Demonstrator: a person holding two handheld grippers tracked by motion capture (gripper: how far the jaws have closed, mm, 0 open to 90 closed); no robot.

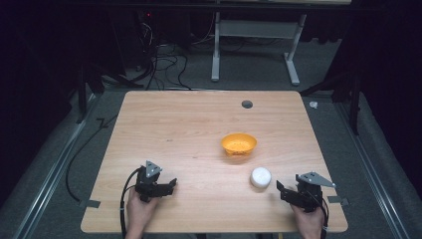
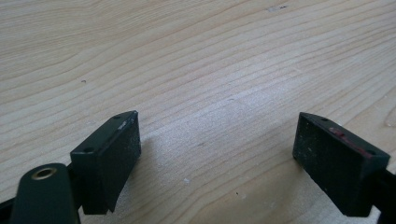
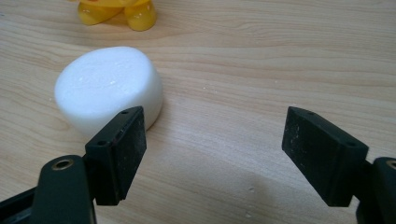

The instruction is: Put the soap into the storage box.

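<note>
on the wooden table we hover our right gripper, jaws apart and empty, just beside the white foam puck near the orange bowl, needing to slide left around it before closing.

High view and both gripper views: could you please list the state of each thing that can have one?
left gripper: open, nothing between its jaws, low over bare table.
right gripper: open, nothing gripped; the white foam puck sits just beyond one jaw.
white foam puck: flat on the table, free.
orange bowl: upright, looks empty, beyond the puck.
</note>
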